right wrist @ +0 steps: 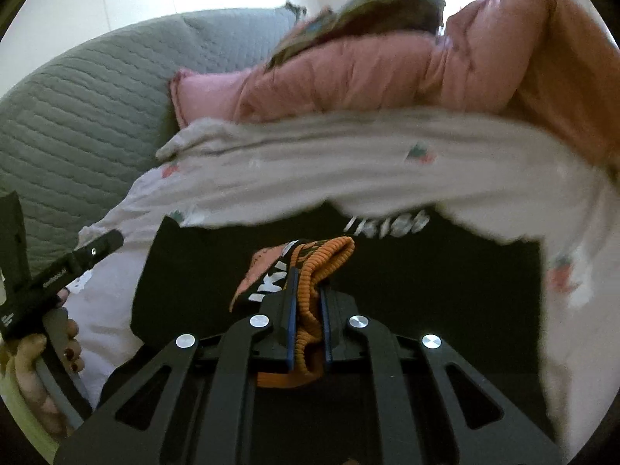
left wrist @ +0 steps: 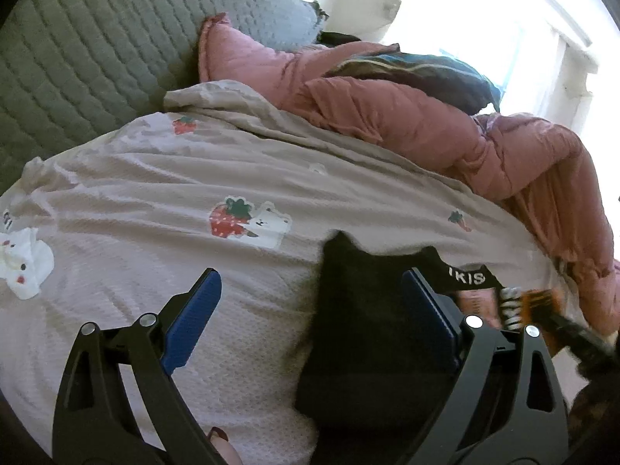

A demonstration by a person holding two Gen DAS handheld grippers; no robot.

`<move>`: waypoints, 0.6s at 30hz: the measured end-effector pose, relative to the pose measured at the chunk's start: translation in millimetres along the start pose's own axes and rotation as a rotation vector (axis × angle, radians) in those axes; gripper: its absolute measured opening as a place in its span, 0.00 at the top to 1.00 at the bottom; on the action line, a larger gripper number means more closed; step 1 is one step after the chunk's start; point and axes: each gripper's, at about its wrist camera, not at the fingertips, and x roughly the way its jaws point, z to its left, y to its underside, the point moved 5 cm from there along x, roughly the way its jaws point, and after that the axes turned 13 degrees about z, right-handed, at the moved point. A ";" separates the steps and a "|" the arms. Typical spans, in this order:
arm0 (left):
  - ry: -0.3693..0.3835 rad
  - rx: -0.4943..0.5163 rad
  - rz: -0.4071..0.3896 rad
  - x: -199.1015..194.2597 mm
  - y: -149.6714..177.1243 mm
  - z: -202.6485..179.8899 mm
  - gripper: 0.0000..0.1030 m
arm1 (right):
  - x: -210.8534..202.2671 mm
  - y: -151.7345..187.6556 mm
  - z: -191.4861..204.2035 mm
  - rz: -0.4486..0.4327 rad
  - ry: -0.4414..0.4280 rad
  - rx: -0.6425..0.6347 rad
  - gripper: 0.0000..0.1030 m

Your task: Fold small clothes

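A black garment with a lettered black waistband lies flat on the pale strawberry-print bedsheet. My left gripper is open just above it, its right finger over the black cloth and its left finger over the sheet. In the right wrist view my right gripper is shut on a small orange ribbed garment with a black lettered band and a pink part, held above the black garment. That orange garment also shows in the left wrist view, at the right edge.
A pink quilted duvet is bunched along the far side of the bed, with a dark patterned cloth on it. A grey quilted cover lies to the left. A bright window is behind. The left gripper's handle and hand show at left.
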 end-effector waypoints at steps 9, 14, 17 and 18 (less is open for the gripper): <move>-0.001 0.018 0.003 0.7 0.1 -4.3 0.15 | -29.5 -4.5 -61.7 -0.041 0.085 0.062 0.92; 0.001 0.102 0.019 6.3 7.2 -27.2 0.15 | -22.1 8.0 -78.6 -0.016 0.119 0.077 0.92; 0.006 0.163 0.042 14.4 13.0 -45.2 0.16 | -18.1 14.6 -80.9 -0.007 0.142 0.070 0.92; 0.011 0.184 0.052 17.7 15.1 -51.6 0.16 | -16.9 16.3 -80.2 -0.006 0.146 0.070 0.92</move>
